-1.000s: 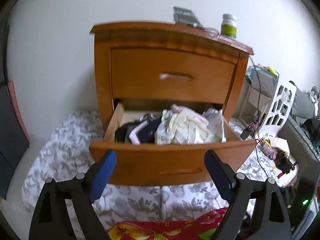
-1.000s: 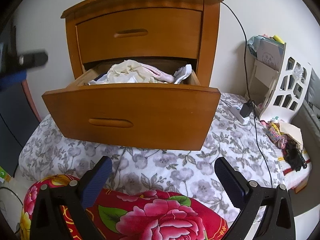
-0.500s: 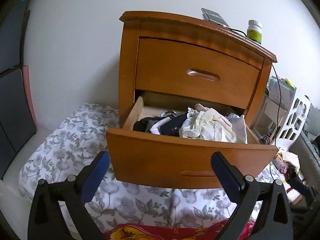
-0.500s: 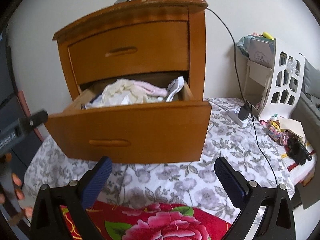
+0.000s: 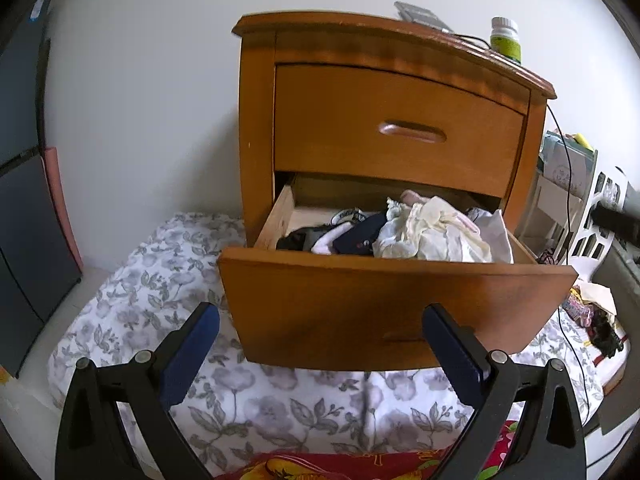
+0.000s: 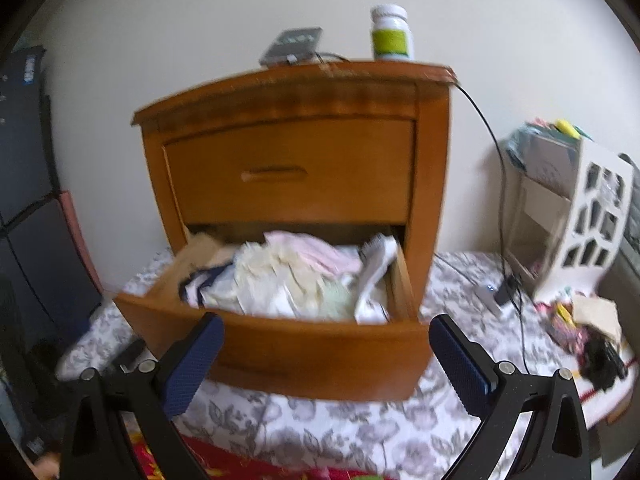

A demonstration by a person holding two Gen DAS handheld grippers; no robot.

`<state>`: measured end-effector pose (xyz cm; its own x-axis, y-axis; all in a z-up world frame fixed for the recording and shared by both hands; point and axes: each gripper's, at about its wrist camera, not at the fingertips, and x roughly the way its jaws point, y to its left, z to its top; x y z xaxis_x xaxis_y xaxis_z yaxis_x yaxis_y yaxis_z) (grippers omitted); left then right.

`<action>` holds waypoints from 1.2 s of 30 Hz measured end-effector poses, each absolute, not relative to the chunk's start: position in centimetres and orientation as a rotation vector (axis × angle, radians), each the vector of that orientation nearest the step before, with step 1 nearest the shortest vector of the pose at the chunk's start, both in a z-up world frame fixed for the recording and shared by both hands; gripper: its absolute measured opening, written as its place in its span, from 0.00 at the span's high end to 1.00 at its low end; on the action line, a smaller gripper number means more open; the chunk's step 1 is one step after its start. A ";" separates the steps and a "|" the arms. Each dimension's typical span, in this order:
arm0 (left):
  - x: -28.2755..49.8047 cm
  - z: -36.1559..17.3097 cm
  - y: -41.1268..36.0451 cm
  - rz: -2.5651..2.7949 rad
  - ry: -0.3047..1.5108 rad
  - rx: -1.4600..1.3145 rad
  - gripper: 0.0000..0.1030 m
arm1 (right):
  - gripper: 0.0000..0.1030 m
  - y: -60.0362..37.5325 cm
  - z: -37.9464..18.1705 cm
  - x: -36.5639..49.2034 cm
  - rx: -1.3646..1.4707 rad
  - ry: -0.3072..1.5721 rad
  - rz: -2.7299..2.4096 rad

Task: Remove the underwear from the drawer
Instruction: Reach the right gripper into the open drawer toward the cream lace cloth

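Note:
A wooden nightstand (image 5: pixel 396 128) (image 6: pixel 292 172) stands against the wall with its lower drawer (image 5: pixel 384 304) (image 6: pixel 288 352) pulled out. Inside lies a heap of underwear: cream and pink pieces (image 5: pixel 432 232) (image 6: pixel 292 272) to the right, dark ones (image 5: pixel 320 238) (image 6: pixel 200 280) to the left. My left gripper (image 5: pixel 320 352) is open, low in front of the drawer's face, with nothing between its fingers. My right gripper (image 6: pixel 326 360) is open too, just before the drawer front, looking down into the heap and holding nothing.
A green-labelled bottle (image 5: pixel 506 40) (image 6: pixel 390 34) and a flat dark device (image 6: pixel 292 46) with a cable sit on the nightstand top. A white cut-out rack (image 6: pixel 576 216) stands at the right, with small clutter (image 6: pixel 588 332) before it. Flowered grey bedding (image 5: pixel 168 272) covers the ground; a red flowered cloth (image 5: pixel 360 468) lies nearest me.
The right gripper has risen, so its view now looks into the drawer from above. The left gripper shifted left and sank a little, and its jaws widened slightly.

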<state>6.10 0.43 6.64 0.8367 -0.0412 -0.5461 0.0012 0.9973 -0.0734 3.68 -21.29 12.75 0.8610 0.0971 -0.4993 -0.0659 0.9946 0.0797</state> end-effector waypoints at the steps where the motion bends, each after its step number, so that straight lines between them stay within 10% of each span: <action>1: 6.3 6.4 0.6 -0.023 0.589 -0.082 0.02 | 0.00 -21.3 13.5 4.3 0.062 0.521 0.102; 36: 8.1 3.5 2.7 -0.012 0.637 -0.172 0.02 | 0.05 -13.7 10.0 24.2 -0.011 1.121 0.206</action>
